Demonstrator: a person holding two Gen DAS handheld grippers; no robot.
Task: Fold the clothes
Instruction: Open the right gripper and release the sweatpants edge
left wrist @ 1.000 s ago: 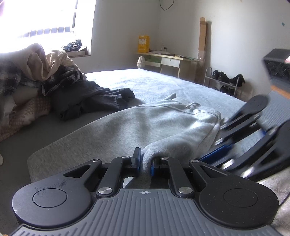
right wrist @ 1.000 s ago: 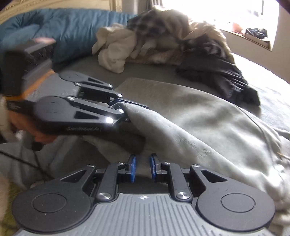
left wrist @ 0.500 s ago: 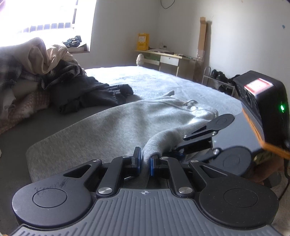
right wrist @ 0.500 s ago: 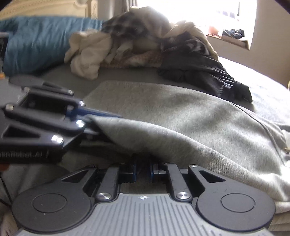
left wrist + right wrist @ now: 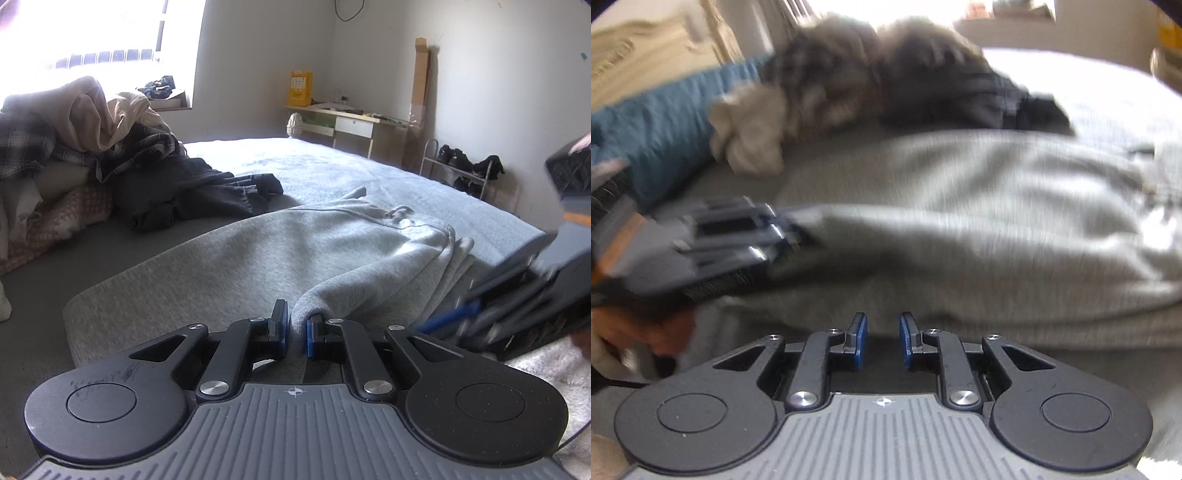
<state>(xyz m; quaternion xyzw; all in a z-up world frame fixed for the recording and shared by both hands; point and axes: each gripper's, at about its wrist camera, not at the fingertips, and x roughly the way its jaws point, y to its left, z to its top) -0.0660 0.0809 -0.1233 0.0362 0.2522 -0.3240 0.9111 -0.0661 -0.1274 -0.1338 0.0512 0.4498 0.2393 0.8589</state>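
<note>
A grey sweatshirt [image 5: 295,251] lies spread out on the bed [image 5: 369,173], partly folded over itself. The left wrist view is sharp. It shows the left gripper [image 5: 294,330] with its two blue fingers close together, pinching a bunched fold of the sweatshirt between them. Only this view shows the far side of the room: a desk [image 5: 347,118] by the wall, a yellow box [image 5: 300,88] on it, a tall cardboard box [image 5: 420,74] leaning in the corner, and a shoe rack [image 5: 461,170] with dark shoes. It also shows the pile of clothes [image 5: 81,147] by the bright window [image 5: 92,33]. The right gripper [image 5: 454,317] is at the right edge of this view, blurred and partly cut off. The right wrist view is very blurry. It shows the right gripper [image 5: 882,341] with its blue fingers apart and nothing between them, just in front of the sweatshirt's [image 5: 979,221] edge. Only this view shows a blue pillow [image 5: 653,147] and a headboard [image 5: 646,55] behind it. The left gripper [image 5: 783,236] is a dark smear on the left, its tips against the grey cloth. A hand [image 5: 646,332] below it is too blurred to make out well.
</note>
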